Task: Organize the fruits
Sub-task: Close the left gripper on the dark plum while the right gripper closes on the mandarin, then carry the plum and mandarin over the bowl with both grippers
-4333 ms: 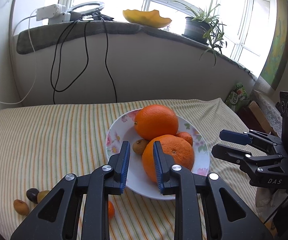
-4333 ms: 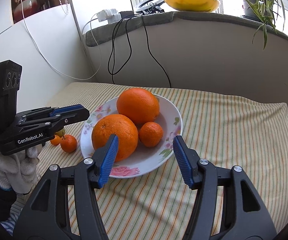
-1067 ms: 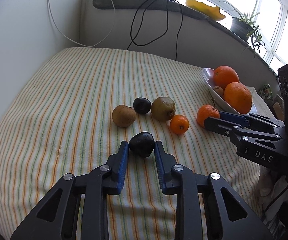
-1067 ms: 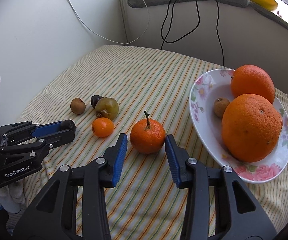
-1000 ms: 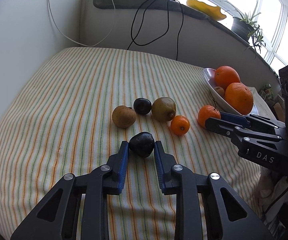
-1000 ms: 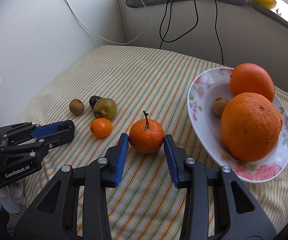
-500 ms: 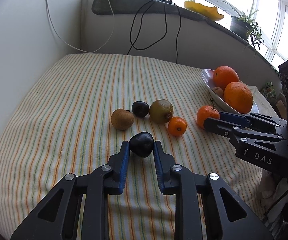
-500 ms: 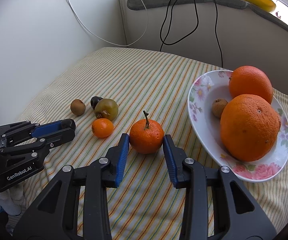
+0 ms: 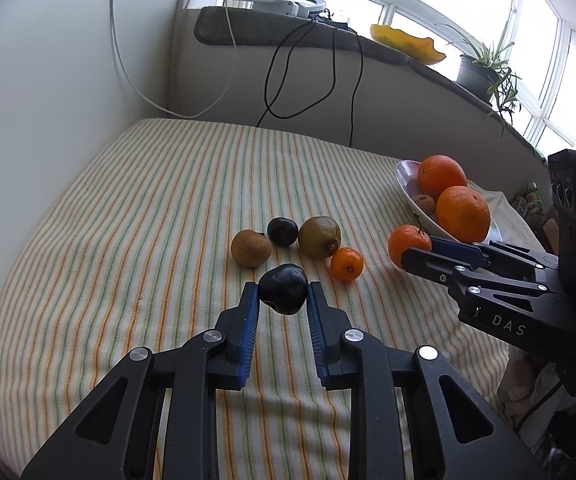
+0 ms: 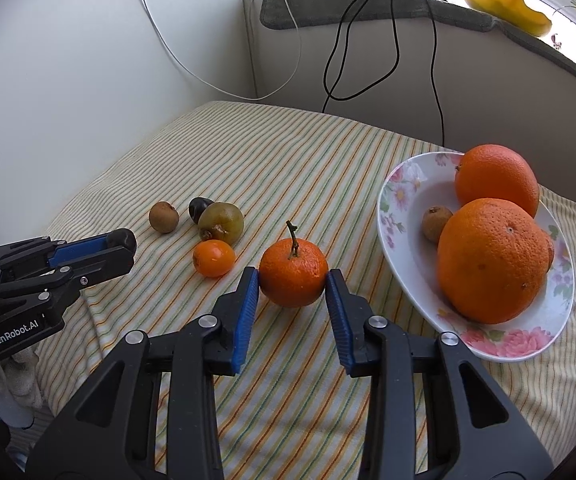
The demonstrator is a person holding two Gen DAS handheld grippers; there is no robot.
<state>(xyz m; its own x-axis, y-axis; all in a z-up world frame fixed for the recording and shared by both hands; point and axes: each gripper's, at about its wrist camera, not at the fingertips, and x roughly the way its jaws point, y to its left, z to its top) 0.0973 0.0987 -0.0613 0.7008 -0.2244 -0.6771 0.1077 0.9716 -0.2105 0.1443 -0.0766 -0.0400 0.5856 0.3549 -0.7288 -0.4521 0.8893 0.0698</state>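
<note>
Two grips are set: your left gripper point(image 9: 283, 290) pinches a smooth, dark, rounded fruit point(image 9: 283, 288) between its ribbed blue pads, and your right gripper point(image 10: 291, 278) clamps a dimpled, stemmed mandarin point(image 10: 292, 272). Both sit on the striped woven cloth point(image 9: 148, 184) of the bench, left of the glossy floral plate point(image 10: 403, 200). That plate holds two large pebbly oranges point(image 10: 491, 260) and a fuzzy brown fruit point(image 10: 433, 222). Left of the plate, beyond the mandarin, lie a small orange fruit point(image 10: 213, 258), a greenish one point(image 10: 222, 222) and a brown one point(image 10: 163, 217).

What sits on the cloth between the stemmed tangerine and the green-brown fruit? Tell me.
One small orange citrus lies between the stemmed tangerine and the green-brown fruit, nearer the latter; the right wrist view shows it best.
</note>
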